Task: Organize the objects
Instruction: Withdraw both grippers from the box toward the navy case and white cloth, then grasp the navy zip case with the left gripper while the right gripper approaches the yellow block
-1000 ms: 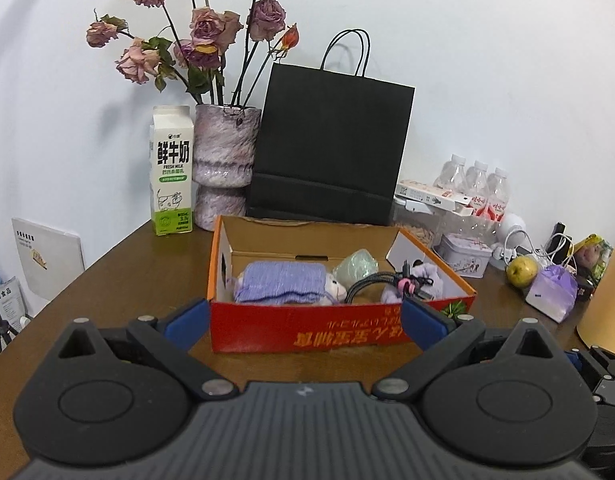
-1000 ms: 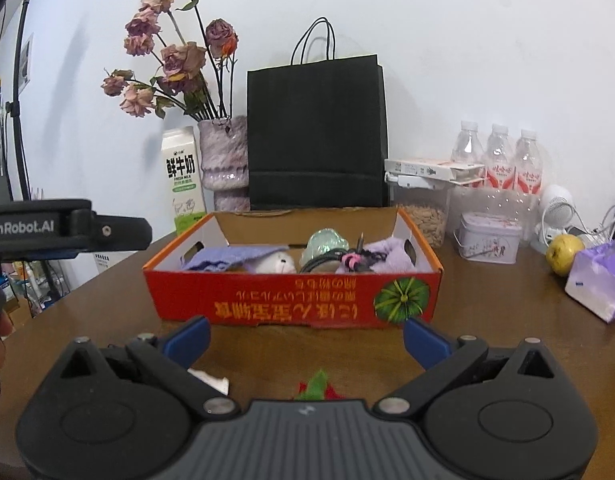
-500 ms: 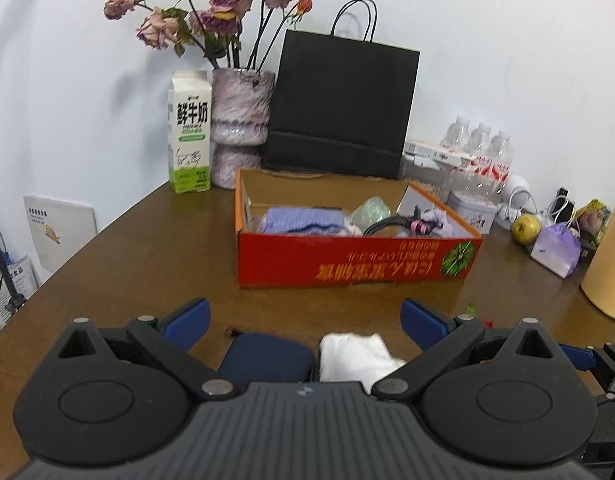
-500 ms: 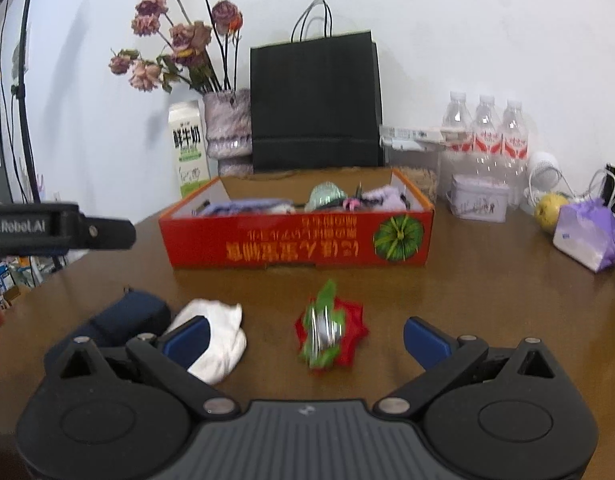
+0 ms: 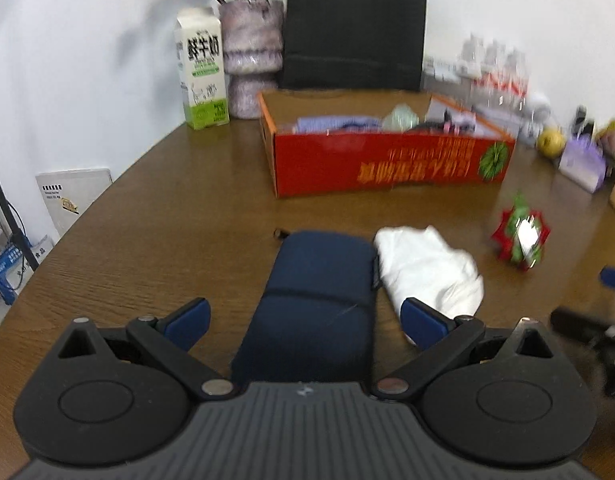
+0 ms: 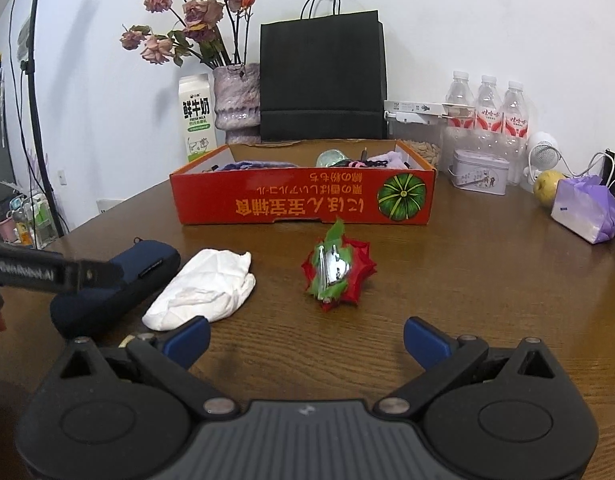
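Observation:
A navy blue pouch [image 5: 315, 296] lies on the brown table, its near end between the wide-apart fingers of my open left gripper [image 5: 305, 324]. Beside it on the right rests a crumpled white cloth [image 5: 427, 268]; farther right sits a red and green flower-shaped clip [image 5: 521, 236]. In the right wrist view, the clip [image 6: 337, 270] lies ahead of my open, empty right gripper [image 6: 307, 340], with the cloth [image 6: 203, 290] and pouch [image 6: 115, 280] to its left. A red cardboard box [image 6: 303, 204] holding purple cloth and cables stands behind them.
Behind the box [image 5: 387, 164] are a black paper bag [image 6: 323, 80], a vase of dried roses [image 6: 237, 100] and a milk carton [image 6: 197, 120]. Water bottles [image 6: 487, 108], a tin [image 6: 479, 172], an apple [image 6: 547, 192] and a purple packet [image 6: 587, 208] crowd the right.
Both grippers have pulled back from the box and dropped lower. The pouch, cloth and clip have come into full view; the pouch now lies between the left fingers.

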Motion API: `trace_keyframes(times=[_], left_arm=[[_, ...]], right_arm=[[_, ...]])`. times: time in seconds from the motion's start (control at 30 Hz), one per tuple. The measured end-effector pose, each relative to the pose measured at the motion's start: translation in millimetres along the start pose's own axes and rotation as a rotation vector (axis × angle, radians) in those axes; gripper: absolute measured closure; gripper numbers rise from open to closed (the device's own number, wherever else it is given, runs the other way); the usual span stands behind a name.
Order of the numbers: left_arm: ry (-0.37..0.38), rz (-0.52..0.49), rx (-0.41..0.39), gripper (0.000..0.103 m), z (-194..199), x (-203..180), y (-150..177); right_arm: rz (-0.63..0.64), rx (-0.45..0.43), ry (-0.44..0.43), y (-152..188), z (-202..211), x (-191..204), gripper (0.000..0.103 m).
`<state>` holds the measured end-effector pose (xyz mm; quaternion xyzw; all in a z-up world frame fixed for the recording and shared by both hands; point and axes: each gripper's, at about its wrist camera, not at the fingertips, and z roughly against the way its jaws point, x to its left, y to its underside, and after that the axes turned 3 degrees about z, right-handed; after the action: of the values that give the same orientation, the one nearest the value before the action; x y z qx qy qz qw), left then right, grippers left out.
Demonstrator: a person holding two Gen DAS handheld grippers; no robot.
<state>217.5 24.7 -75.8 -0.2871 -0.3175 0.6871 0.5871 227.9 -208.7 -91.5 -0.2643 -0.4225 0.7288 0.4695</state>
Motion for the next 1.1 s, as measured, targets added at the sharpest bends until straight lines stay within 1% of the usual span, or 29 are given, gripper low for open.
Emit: trace_keyframes(times=[0.13,0.23,0.3,0.4,0.57,0.63,0.67,0.7,0.73,0.77,0.8,0.83,0.9,0.97,1.1], left_arm=[[0.024,-0.024,0.071,0.0,-15,4,0],[0.049,-0.026,0.108,0.0,-26,5,0],[0.042,-0.036,0.101,0.0,-31,4,-1],[0.067,-0.051,0.098,0.0,-37,6,-5],[0.083,-0.065,0.102,0.0,-41,7,-8],[0.086,-0.061,0.083,0.0,-40,7,-6],[0.083,-0.06,0.068,0.002,-39,7,-4],[0.078,-0.055,0.052,0.012,-37,8,-3],[0.085,-0.048,0.038,0.019,-34,9,-2],[0.092,-0.039,0.022,0.034,-30,9,-3],[0.088,-0.021,0.014,0.036,-28,11,-3],[0.103,-0.006,0.005,0.039,-27,13,-2],[0.123,0.023,-0.019,0.04,-22,17,0],[0.113,0.031,-0.052,0.041,-16,20,1],[0.085,0.031,-0.156,0.041,6,23,5]], right_arm=[[-0.001,-0.003,0.005,1,1,-1,0.0],[-0.004,-0.005,0.006,1,2,-1,0.0],[-0.006,-0.005,0.007,1,2,-2,0.0],[-0.008,-0.002,0.011,2,2,-1,0.0],[-0.006,0.004,0.015,2,0,-1,0.0],[-0.006,0.009,0.017,2,0,-1,0.0],[-0.007,0.01,0.018,2,-1,-2,0.0],[-0.01,0.012,0.019,2,-1,-2,0.0],[-0.014,0.014,0.021,2,-1,-3,0.0],[-0.017,0.016,0.023,2,-1,-4,0.0],[-0.021,0.019,0.024,2,-2,-4,0.0],[-0.024,0.024,0.022,2,-3,-4,0.0],[-0.023,0.035,0.019,2,-5,-3,0.0],[-0.025,0.036,0.023,2,-6,-2,0.0],[-0.04,0.028,0.03,2,-5,0,0.0]])
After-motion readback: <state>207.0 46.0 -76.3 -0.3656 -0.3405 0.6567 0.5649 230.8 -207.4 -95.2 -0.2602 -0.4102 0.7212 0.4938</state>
